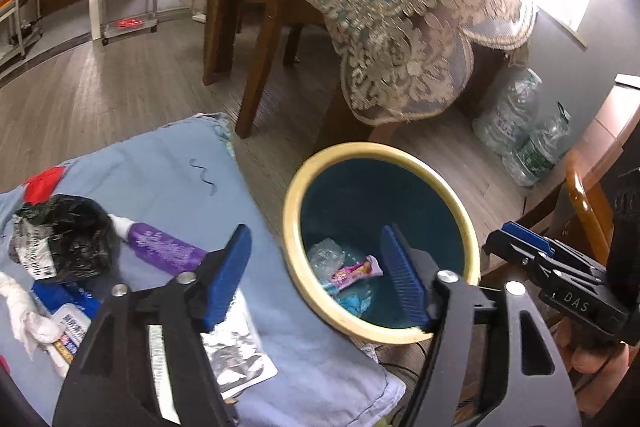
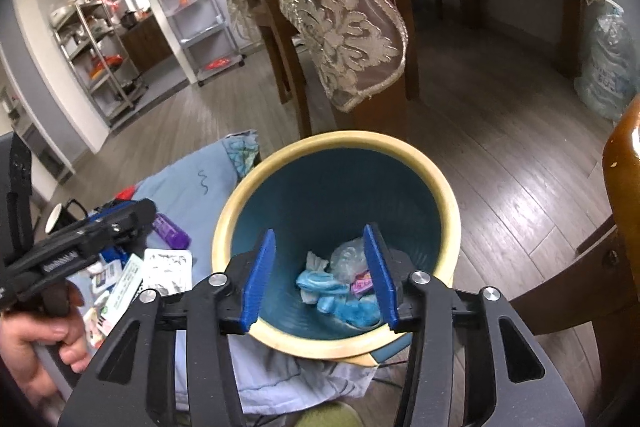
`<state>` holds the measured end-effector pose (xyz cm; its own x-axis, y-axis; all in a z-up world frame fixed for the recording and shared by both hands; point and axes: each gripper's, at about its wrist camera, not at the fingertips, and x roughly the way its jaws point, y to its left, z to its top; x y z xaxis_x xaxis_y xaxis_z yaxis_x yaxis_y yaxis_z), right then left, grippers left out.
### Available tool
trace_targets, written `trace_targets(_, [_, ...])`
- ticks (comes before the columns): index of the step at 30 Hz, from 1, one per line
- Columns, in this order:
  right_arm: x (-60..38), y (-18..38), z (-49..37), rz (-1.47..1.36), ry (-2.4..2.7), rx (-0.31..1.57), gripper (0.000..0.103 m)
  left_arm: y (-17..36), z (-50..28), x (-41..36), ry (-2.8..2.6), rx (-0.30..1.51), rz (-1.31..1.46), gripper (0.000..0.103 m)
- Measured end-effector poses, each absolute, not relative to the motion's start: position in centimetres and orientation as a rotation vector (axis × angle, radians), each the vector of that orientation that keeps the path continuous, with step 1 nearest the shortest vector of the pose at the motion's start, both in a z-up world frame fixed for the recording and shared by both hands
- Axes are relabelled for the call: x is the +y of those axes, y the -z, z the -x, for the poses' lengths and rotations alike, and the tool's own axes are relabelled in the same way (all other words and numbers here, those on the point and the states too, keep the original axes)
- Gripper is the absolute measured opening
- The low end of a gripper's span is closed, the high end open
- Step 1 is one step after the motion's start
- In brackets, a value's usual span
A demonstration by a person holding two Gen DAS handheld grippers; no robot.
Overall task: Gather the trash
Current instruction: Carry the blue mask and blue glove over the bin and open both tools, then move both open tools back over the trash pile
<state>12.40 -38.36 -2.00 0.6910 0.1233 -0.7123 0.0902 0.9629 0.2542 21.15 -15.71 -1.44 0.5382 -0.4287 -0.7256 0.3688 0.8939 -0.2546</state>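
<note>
My left gripper (image 1: 316, 279) and right gripper (image 2: 320, 279) both gape wide and empty over the trash bin (image 1: 460, 211). A pink wrapper (image 1: 356, 271) lies at its bottom, long axis running left-right; a purple bottle (image 1: 168, 247) lies on the blue cloth (image 1: 160, 163), white cap pointing upper left.

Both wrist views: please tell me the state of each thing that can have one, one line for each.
left hand-held gripper: open, holding nothing
right hand-held gripper: open, empty, above the bin
trash bin: upright, no lid, some trash at the bottom
purple bottle: lying on its side on the blue cloth
black plastic bag: crumpled, on the cloth
blister pack: flat on the cloth
</note>
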Motion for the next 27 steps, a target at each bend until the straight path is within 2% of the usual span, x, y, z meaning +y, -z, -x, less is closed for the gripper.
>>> trace_targets(4, [-38.1,1.7,-12.5,-0.290,-0.030,0.804,0.055,0.8,-20.8,-13.7,0.432,0.864,0.071,0.083])
trace_targets(6, [-37.8,1.6,-12.5,-0.294,-0.039,0.799,0.056,0.6,-20.7,-12.2,0.402,0.859,0.071,0.085])
trace_targets(11, [-36.5,1.4,-12.7,-0.288,-0.070,0.800,0.060,0.2,-20.2,-8.8,0.342,0.852,0.069,0.086])
trace_targets(27, [-30.9,1.9,-13.2,-0.248,-0.204,0.855,0.061,1.1,-18.6,2.6,0.150,0.869,0.124,0.086])
